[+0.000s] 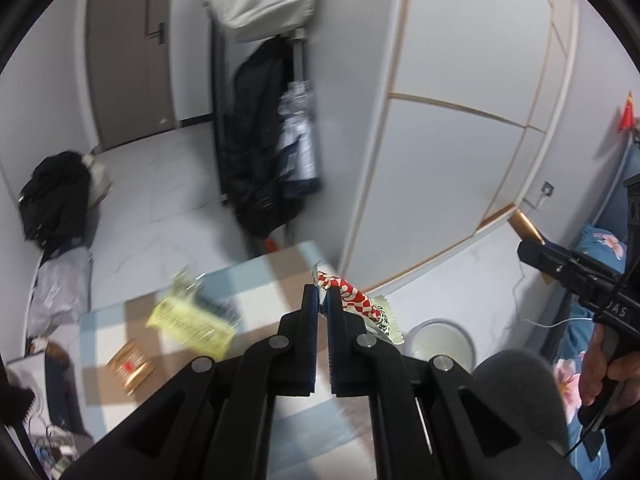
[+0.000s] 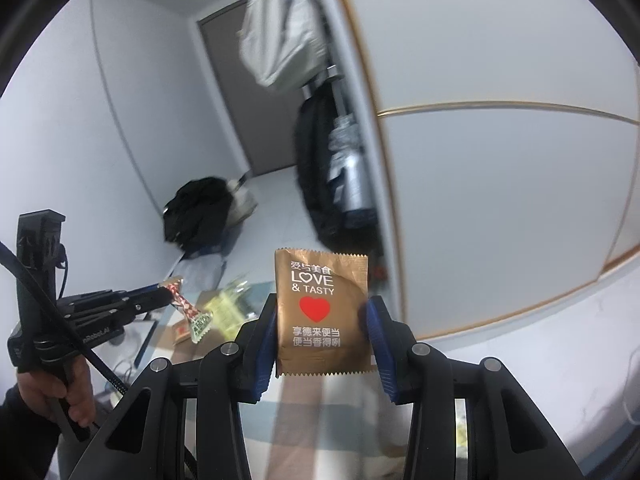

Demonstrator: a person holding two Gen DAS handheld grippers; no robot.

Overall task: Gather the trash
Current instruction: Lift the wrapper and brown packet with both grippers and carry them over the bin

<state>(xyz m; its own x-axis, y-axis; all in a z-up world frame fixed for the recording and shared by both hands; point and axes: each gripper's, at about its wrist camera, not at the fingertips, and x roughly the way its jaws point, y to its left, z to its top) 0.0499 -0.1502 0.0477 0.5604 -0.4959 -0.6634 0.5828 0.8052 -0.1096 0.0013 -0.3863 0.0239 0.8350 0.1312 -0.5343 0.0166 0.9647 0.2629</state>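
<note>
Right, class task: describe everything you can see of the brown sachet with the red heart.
The brown sachet is a flat, glossy foil-like packet with crimped top and bottom edges, a red heart, white "LOVE & TASTY" lettering and Chinese text. Slightly creased, it stands upright, lifted above the table, clamped at both side edges by the blue pads of the right hand-held gripper.

walls (image 1: pixel 48 92): white | door (image 1: pixel 128 56): brown | floor (image 1: pixel 168 208): pale | wardrobe (image 1: pixel 460 140): white

Left tool (image 1: pixel 323 294) pinched closed, right tool (image 2: pixel 322 312) clamping.
</note>
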